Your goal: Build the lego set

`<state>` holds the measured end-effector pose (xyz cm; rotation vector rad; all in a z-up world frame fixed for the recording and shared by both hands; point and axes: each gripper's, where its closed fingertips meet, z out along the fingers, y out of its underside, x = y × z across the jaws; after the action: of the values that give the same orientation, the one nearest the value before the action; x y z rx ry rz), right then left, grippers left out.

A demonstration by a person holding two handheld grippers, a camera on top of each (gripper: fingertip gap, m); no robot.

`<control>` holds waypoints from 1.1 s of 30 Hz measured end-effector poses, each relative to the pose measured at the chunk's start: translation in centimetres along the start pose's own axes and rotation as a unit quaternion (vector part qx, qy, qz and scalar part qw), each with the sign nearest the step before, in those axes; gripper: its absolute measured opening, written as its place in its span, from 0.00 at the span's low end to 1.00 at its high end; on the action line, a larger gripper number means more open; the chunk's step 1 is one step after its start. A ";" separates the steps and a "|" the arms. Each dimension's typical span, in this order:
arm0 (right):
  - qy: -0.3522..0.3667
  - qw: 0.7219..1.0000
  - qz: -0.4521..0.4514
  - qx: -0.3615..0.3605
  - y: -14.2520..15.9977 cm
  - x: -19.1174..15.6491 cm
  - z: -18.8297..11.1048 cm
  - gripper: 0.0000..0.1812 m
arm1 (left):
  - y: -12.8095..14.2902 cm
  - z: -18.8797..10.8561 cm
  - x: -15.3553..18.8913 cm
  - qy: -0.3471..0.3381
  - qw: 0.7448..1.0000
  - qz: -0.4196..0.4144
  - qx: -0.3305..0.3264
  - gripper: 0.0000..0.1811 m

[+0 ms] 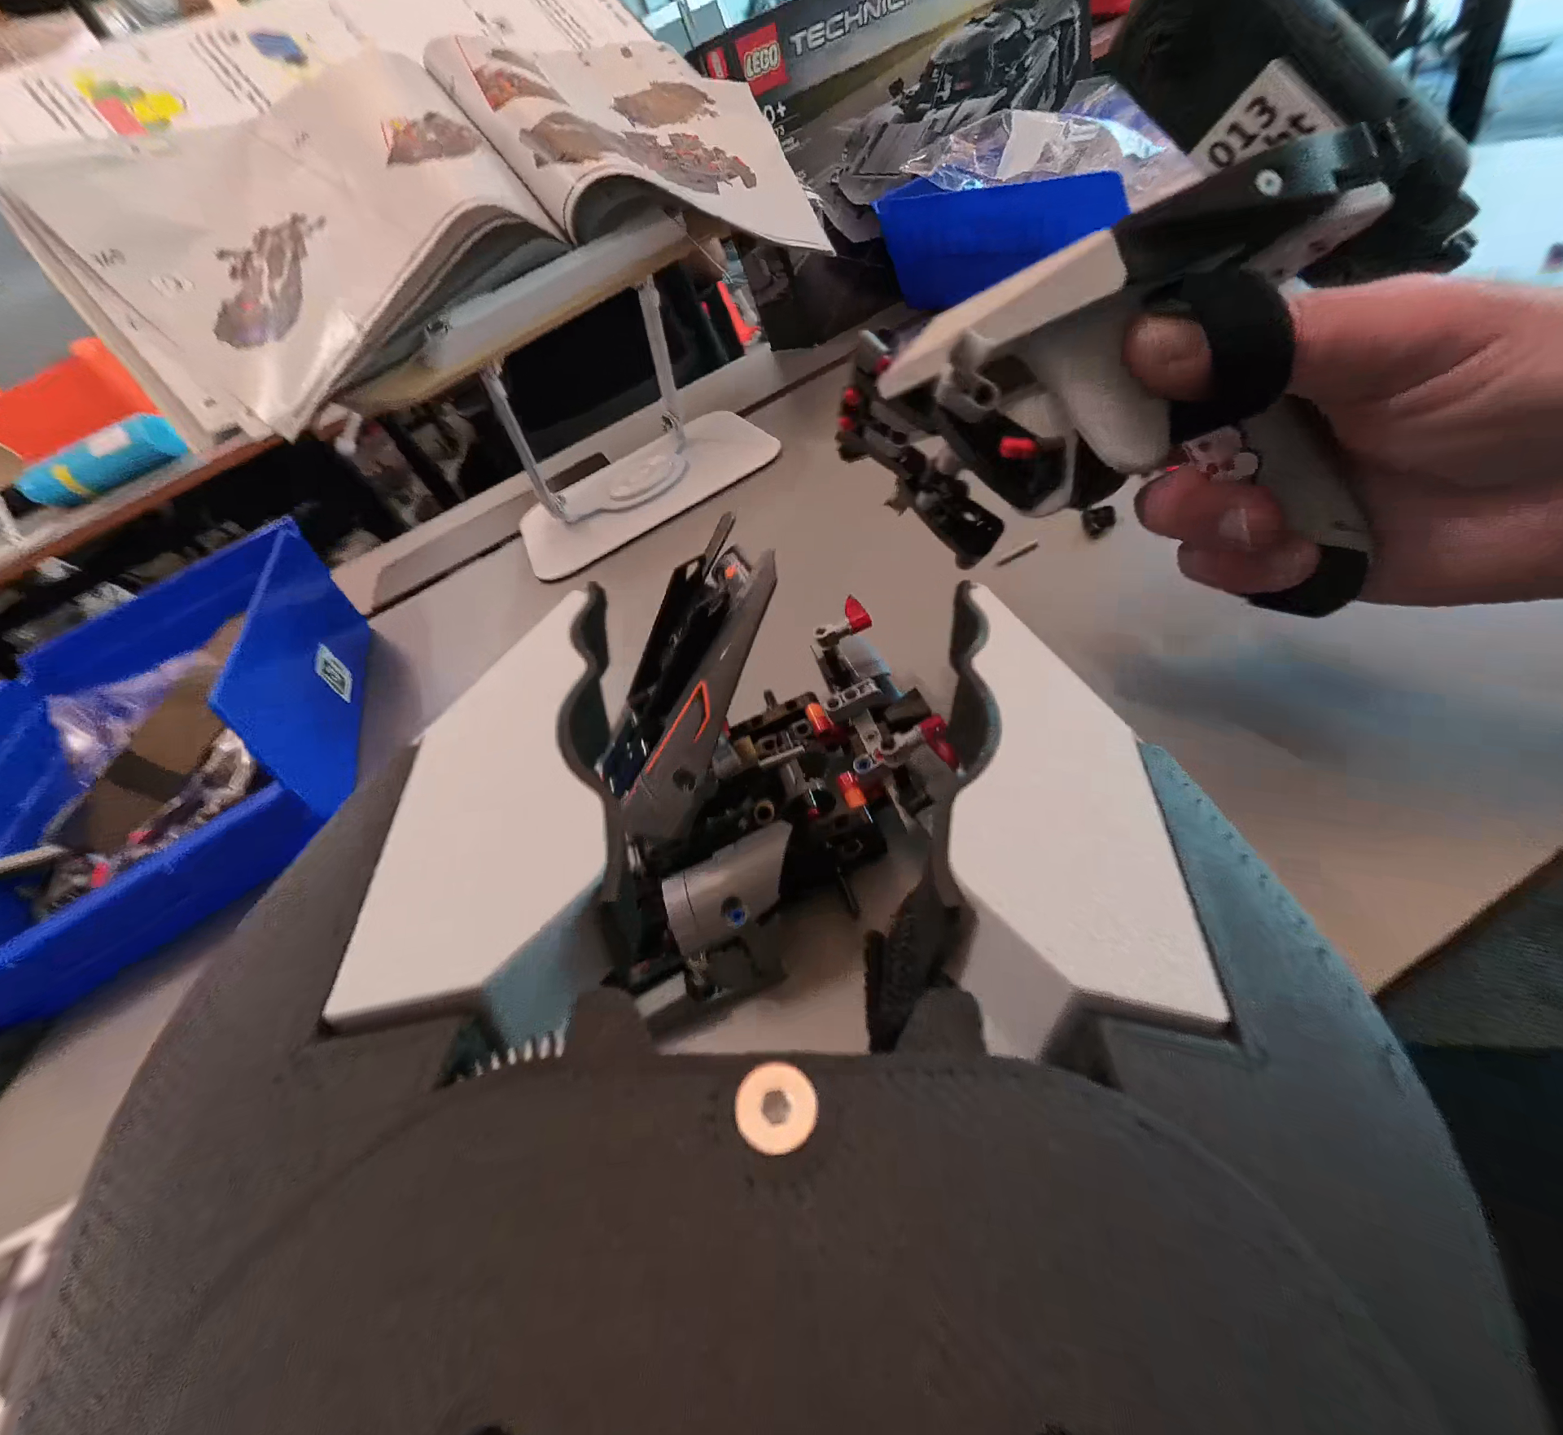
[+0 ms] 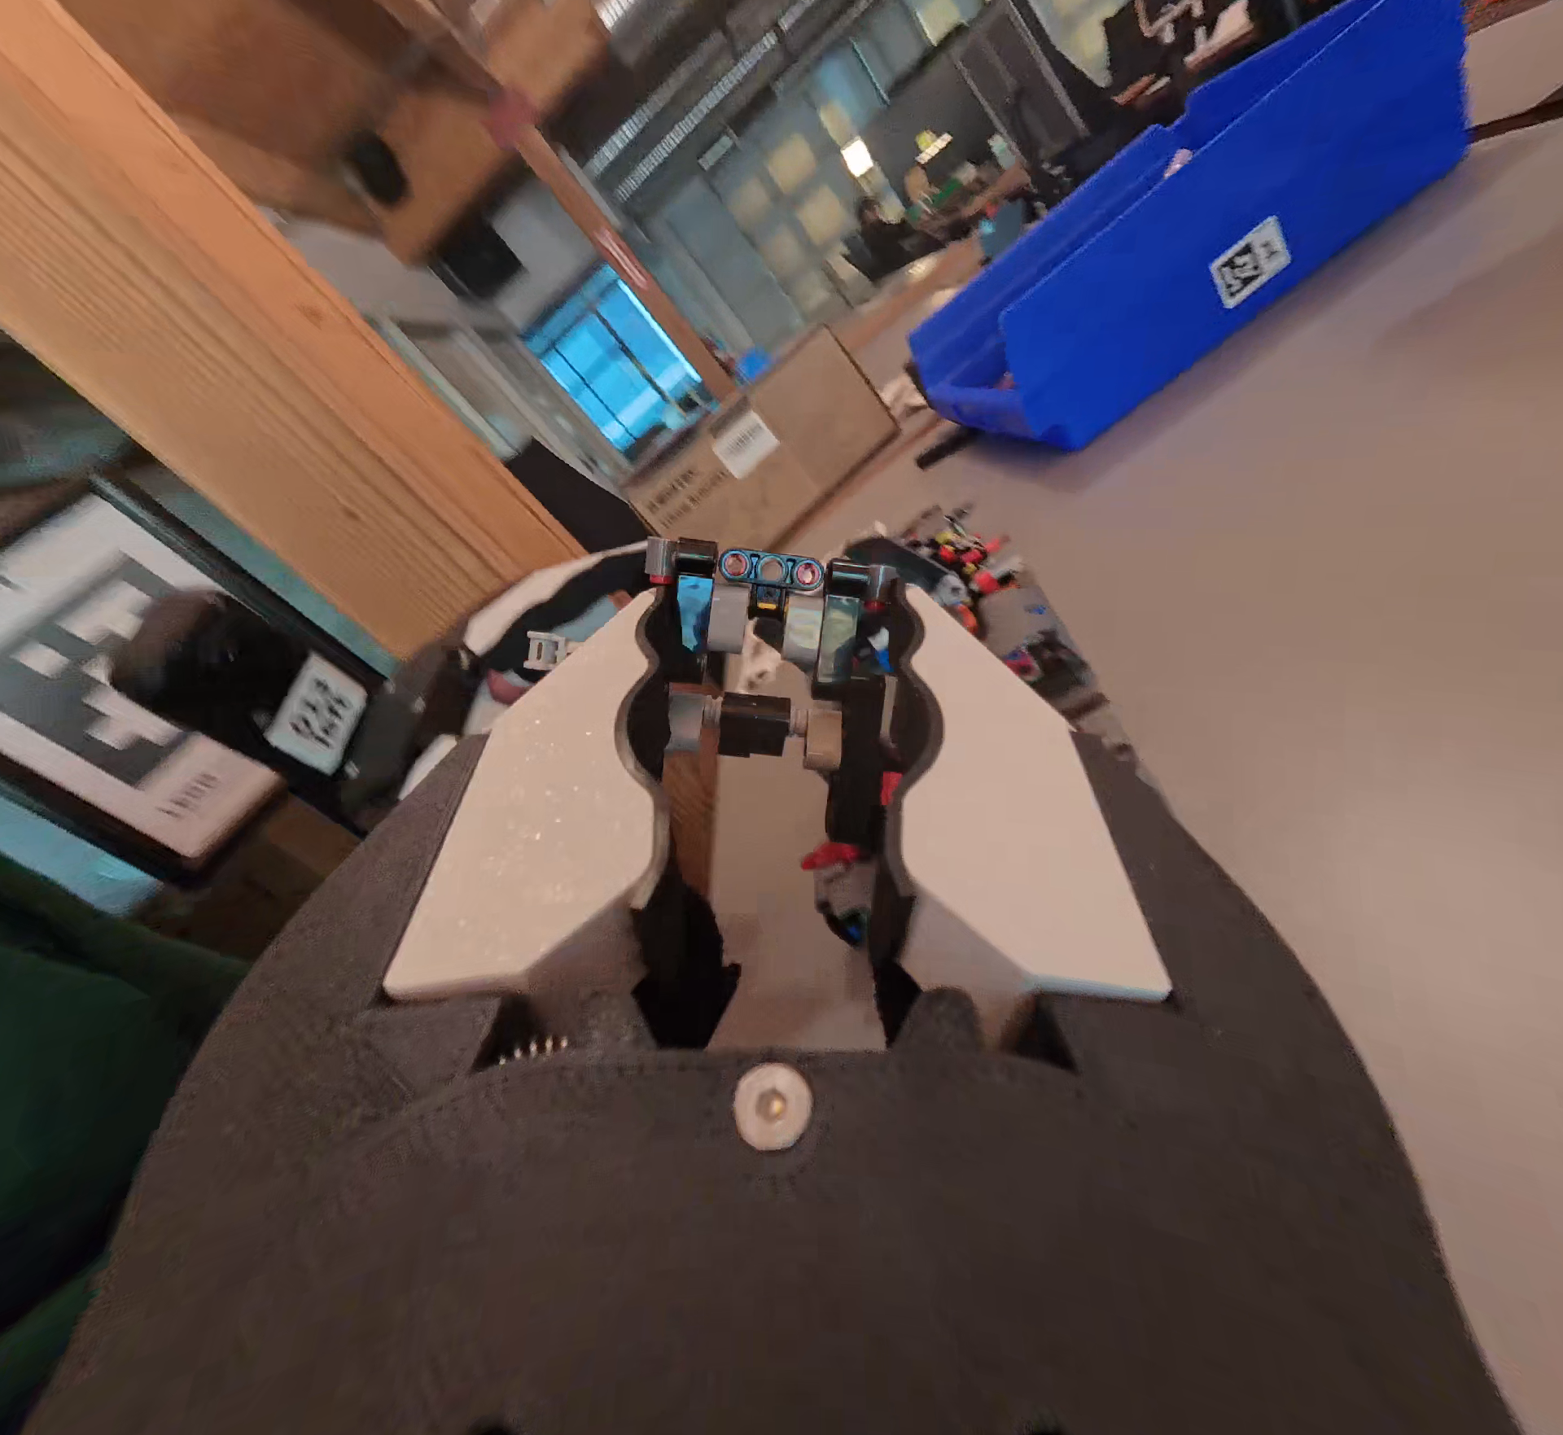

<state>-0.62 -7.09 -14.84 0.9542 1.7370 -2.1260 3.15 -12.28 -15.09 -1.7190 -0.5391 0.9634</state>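
Note:
My left gripper point(image 1: 782, 625) is shut on a partly built lego model point(image 1: 744, 785), black and grey with an orange-striped panel that stands up on its left side. It holds the model above the grey table point(image 1: 1269, 718). My right gripper point(image 1: 913, 430), held by a hand, is up and to the right of it, apart from it. It is shut on a smaller black lego frame point(image 1: 922, 464) with red pins. In the right wrist view the right gripper point(image 2: 770, 599) clamps that frame point(image 2: 761, 633) between its white fingers point(image 2: 541, 802), off the table.
An open instruction book point(image 1: 423, 151) rests on a stand behind the model. A lego box point(image 1: 913, 58) and a blue bin point(image 1: 998, 227) with a plastic bag are at the back. Another blue bin point(image 1: 287, 684) holds parts at left. Loose pieces point(image 2: 973, 557) lie on the table. Tip to tip, the grippers are about 8 cm apart.

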 end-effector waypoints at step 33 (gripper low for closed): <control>-0.013 0.969 -0.241 0.050 0.6 0.4 4.3 0.26 | 4.2 6.4 -0.7 -0.115 0.986 0.101 -0.063 0.39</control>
<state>-2.03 -11.20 -15.24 0.5563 2.0255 -2.5204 -2.89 -10.64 -19.61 -1.8123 -0.5940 1.3070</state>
